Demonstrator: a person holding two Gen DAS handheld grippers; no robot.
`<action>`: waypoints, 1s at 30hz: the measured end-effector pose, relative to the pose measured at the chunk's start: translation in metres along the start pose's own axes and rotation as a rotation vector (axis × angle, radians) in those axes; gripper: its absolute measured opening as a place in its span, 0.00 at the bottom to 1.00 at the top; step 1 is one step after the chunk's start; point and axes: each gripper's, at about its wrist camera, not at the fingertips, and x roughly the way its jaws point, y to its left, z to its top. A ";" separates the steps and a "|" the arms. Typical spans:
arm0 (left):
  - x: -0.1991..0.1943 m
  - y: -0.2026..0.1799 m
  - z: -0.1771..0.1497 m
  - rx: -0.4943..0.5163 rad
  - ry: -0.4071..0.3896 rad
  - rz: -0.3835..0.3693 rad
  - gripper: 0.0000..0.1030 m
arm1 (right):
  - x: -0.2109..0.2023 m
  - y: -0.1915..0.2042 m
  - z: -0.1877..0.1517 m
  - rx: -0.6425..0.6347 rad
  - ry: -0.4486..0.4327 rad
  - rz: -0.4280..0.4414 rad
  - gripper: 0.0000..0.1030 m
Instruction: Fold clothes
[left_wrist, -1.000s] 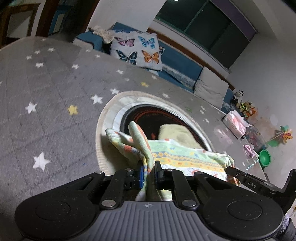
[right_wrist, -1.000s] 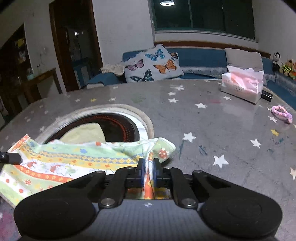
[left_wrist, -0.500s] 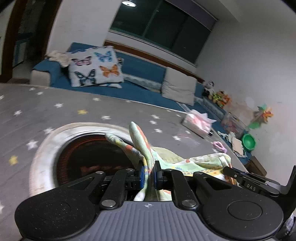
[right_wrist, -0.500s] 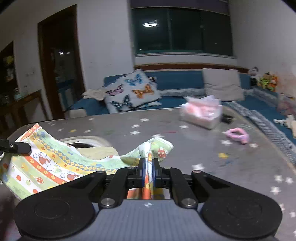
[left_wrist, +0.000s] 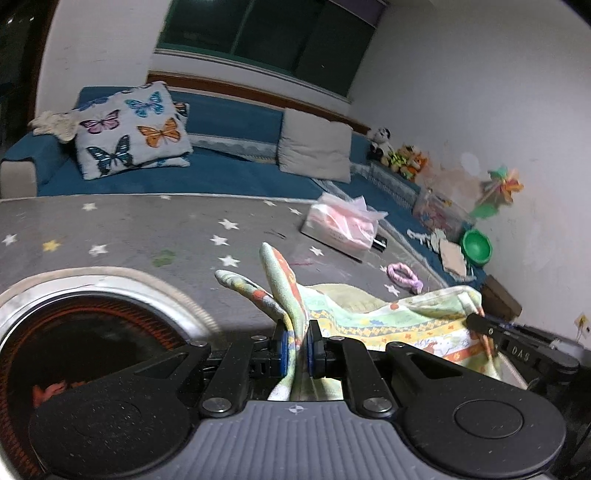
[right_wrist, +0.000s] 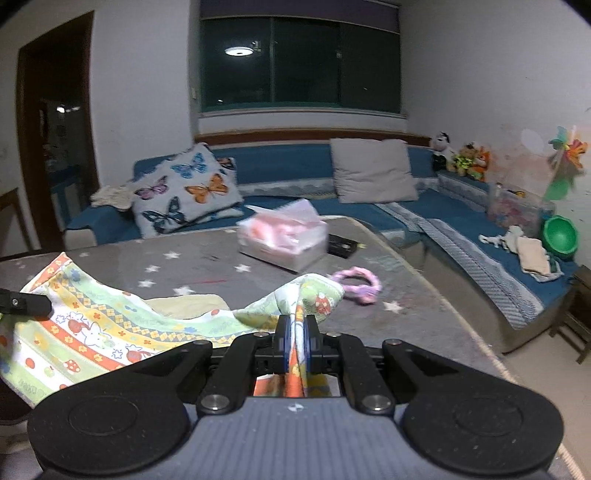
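A patterned cloth (left_wrist: 406, 317) with green, yellow and orange bands and small animal prints hangs stretched between my two grippers above the grey star-patterned table (left_wrist: 147, 229). My left gripper (left_wrist: 295, 343) is shut on one corner of it. My right gripper (right_wrist: 296, 341) is shut on the other corner; the cloth (right_wrist: 96, 325) sags to the left of it. The right gripper's tip shows in the left wrist view (left_wrist: 480, 323), and the left gripper's tip shows in the right wrist view (right_wrist: 26, 302). A pale yellow cloth (right_wrist: 184, 304) lies on the table behind.
A round black-and-orange inset (left_wrist: 74, 332) with a metal rim sits in the table at left. A pink tissue box (right_wrist: 282, 236), a pink hair band (right_wrist: 358, 284) and a small black object (right_wrist: 341, 245) lie on the table. A blue sofa (right_wrist: 295, 162) with cushions stands behind.
Both grippers have lifted the patterned cloth off the table and carried it rightward, away from the round inset. The cameras have tilted up toward the sofa and wall.
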 end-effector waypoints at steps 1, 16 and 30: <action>0.007 -0.001 -0.002 0.007 0.017 0.008 0.11 | 0.006 -0.004 -0.002 0.006 0.013 -0.014 0.07; 0.022 -0.002 -0.035 0.119 0.081 0.142 0.55 | 0.009 -0.009 -0.042 0.029 0.122 0.057 0.35; 0.032 -0.013 -0.061 0.209 0.119 0.174 0.68 | 0.006 0.041 -0.062 -0.061 0.155 0.158 0.48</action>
